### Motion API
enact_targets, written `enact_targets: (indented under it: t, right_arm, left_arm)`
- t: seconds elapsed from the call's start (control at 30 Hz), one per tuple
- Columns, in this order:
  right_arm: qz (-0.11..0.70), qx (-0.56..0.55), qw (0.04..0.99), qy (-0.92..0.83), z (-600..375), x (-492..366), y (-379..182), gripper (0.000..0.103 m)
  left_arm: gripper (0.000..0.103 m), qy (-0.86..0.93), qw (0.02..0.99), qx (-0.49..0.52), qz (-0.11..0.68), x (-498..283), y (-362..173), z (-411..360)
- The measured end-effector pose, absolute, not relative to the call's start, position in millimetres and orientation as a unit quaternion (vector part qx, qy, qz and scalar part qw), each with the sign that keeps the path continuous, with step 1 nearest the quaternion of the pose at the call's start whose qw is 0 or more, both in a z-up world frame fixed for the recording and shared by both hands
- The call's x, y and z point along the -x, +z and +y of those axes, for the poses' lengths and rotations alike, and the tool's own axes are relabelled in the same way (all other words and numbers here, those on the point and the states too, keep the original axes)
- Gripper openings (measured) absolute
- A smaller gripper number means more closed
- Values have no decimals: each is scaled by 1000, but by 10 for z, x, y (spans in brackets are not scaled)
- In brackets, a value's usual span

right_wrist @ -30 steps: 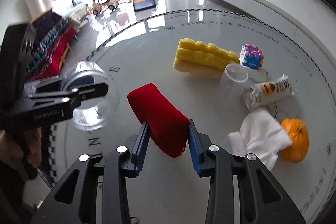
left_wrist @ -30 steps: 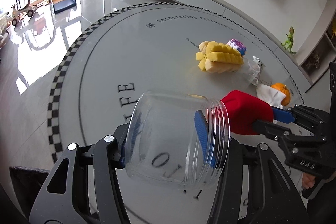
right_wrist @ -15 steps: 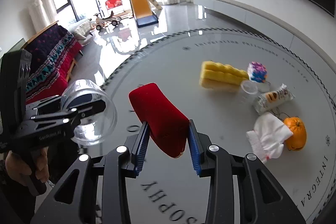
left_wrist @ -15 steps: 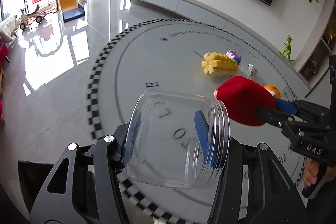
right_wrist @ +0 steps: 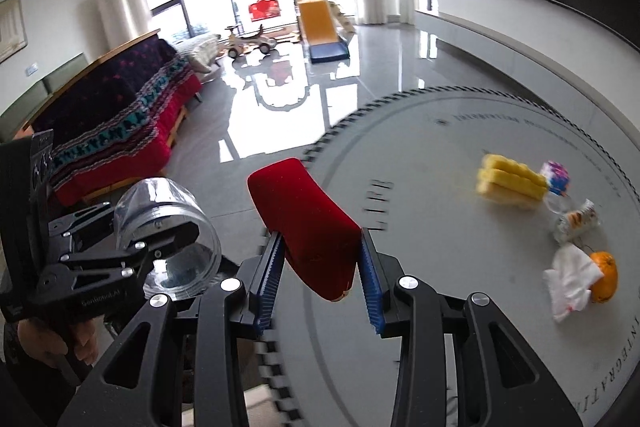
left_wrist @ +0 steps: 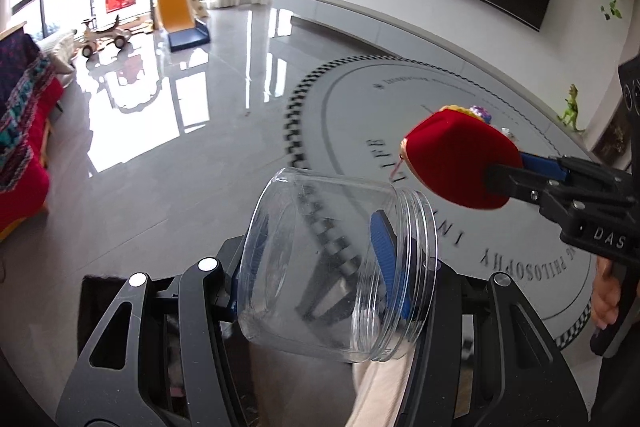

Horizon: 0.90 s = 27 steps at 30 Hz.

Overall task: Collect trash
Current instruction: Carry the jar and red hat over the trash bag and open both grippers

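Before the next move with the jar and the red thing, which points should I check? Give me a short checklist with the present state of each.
1. Left gripper shut on the clear jar: ok.
2. Right gripper shut on the red velvet box: ok.
3. Jar mouth faces the box: ok in the left wrist view.
4. Jar has no lid and is empty: ok.
5. Box fits through the jar mouth: cannot tell.
6. Trash bin in view: not ok, none is seen.

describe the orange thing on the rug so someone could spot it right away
Start at the round grey rug with the checkered edge. A small heap of clutter lies on it; at the heap's near end, touching a crumpled white cloth, sits the orange. It is the only round, orange item there.
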State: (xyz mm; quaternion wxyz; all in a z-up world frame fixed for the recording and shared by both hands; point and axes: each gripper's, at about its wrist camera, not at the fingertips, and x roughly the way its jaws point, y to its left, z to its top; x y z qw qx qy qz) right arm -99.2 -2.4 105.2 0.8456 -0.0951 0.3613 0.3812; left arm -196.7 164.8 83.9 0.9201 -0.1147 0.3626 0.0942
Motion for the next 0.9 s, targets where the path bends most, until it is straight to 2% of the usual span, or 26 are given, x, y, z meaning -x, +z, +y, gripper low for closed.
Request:
enact_targets:
  t: [0.43, 0.9]
  right_arm:
    - [376, 100, 811, 437, 787, 1564, 927, 39]
    - [439, 118, 740, 495, 1722, 2343, 373, 40]
  left_arm:
    - [52, 162, 900, 139, 380, 2730, 486, 2162]
    - [52, 256, 848, 198, 420, 3727, -59, 2793]
